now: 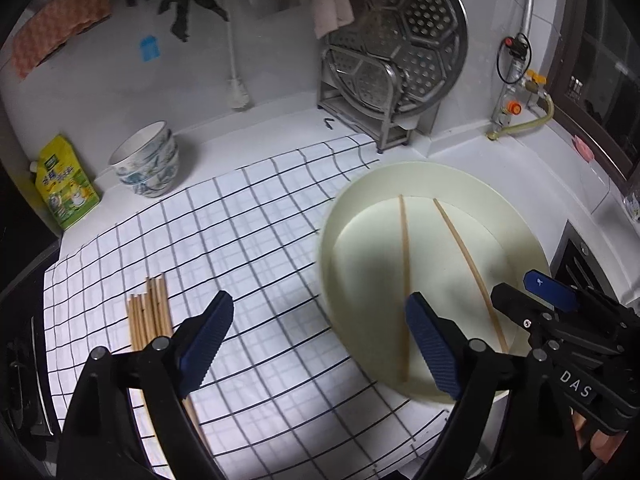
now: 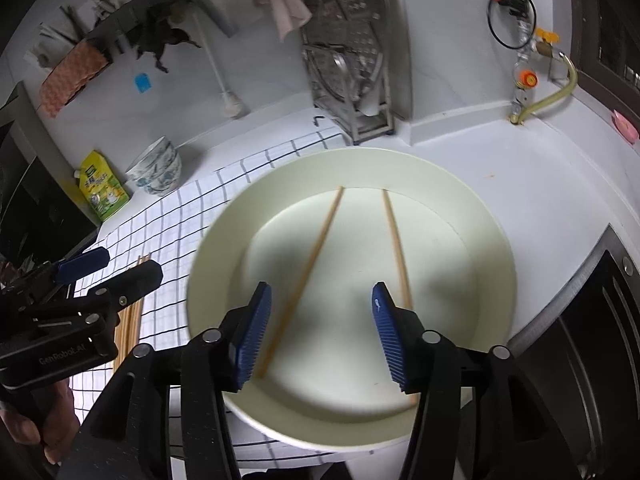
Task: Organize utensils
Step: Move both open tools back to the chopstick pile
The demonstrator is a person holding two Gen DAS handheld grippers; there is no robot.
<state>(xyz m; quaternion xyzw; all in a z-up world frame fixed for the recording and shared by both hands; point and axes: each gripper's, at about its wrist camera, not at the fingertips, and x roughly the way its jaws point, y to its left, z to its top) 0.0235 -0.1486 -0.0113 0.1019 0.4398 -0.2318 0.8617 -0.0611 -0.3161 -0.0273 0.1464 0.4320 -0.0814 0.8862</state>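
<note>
Countertop basin (image 2: 208, 264): chopsticks (image 2: 316, 240) beneath tool (image 2: 320, 332)

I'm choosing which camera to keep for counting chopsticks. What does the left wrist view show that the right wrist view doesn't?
Only the left wrist view shows the chopstick bundle on the checked cloth nearly whole; the right wrist view has most of it hidden behind the left gripper. Only the right wrist view shows the whole cream basin, where the left view covers its near edge. Both share two loose chopsticks in the basin, the patterned bowls, the yellow pouch, the steamer rack, and both grippers open and empty, including the right gripper.
</note>
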